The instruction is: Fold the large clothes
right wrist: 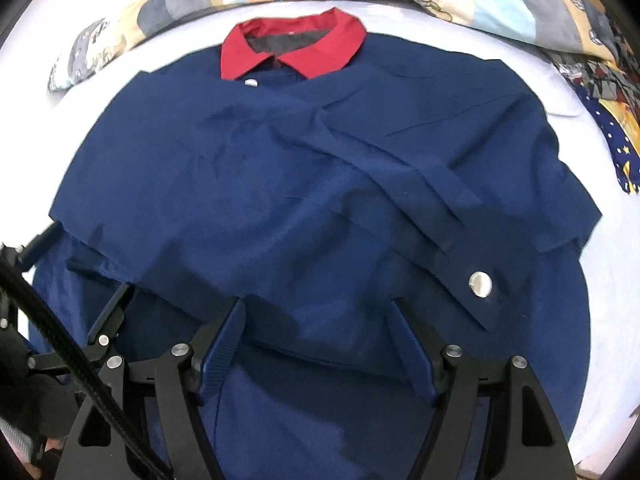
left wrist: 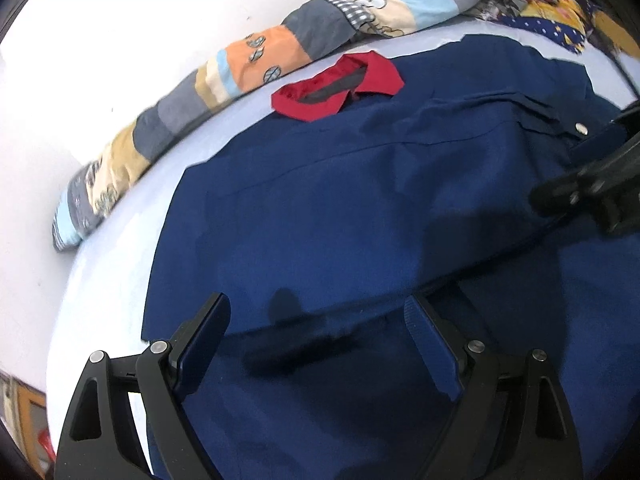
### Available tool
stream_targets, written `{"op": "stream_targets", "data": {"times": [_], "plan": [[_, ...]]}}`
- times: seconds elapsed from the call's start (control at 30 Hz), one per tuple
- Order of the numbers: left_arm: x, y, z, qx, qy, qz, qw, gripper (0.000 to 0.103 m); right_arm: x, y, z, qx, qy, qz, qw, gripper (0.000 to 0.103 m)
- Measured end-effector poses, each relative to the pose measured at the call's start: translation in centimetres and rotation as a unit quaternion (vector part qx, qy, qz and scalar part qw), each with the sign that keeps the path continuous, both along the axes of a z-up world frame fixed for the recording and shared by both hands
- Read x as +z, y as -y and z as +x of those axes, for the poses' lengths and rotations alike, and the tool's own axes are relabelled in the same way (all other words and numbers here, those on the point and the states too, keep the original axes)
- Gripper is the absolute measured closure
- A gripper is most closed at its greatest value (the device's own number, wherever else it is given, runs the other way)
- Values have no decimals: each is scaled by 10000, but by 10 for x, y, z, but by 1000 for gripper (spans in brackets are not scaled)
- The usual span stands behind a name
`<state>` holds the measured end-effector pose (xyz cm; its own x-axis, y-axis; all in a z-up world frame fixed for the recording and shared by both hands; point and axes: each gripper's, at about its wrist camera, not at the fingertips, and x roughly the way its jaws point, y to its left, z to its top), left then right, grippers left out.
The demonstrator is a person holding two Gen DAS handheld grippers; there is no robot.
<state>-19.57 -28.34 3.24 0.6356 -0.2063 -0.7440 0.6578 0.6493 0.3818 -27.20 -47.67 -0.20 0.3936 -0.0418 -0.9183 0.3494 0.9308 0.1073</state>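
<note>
Between the blue-padded fingers of the left tool (left wrist: 316,344), nothing is being gripped: its jaws are standing wide apart, hovering just above the near hem area of the garment. Right tool (right wrist: 316,344): likewise gaping, fingers spread, pads pressing on nothing, pointing steeply down over the lower front of the same garment; in the left wrist view it is showing as a black linkage at the right edge.

Navy blue shirt (right wrist: 280,184): lying front-up and mostly flat on the bed, collar toward the far side, hem toward the tools. Both sleeves are lying folded inward across the chest, the cuff of one reaching down toward the right tool.

Red collar (right wrist: 292,48): sitting at the far end of the shirt, spread open, dark inner band showing.

Silver snap button (right wrist: 481,283): gleaming on the folded cuff, just beyond the right tool's fingertip. A second, smaller snap is sitting just below the collar.

Bed sheet (left wrist: 120,248): pale, lying beneath the shirt.

Patchwork quilt (left wrist: 248,60): bunching along the far edge of the bed, against the white wall.
</note>
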Motion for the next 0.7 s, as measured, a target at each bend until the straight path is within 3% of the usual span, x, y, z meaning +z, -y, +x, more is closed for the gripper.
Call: {"op": "stream_targets", "data": {"times": [0.2, 0.43, 0.53, 0.7], "plan": [[19, -32, 4, 367, -145, -413, 9984, 15, 31, 19, -26, -290, 390, 74, 9988, 25], [20, -82, 4, 897, -450, -803, 9917, 15, 36, 57, -79, -817, 580, 376, 9943, 25], [11, -106, 5, 1346, -825, -1086, 9815, 15, 35, 73, -100, -1017, 589, 399, 9923, 25], [-6, -129, 2, 1887, -1496, -1617, 9570, 15, 28, 95, -129, -1410, 621, 644, 9860, 25]]}}
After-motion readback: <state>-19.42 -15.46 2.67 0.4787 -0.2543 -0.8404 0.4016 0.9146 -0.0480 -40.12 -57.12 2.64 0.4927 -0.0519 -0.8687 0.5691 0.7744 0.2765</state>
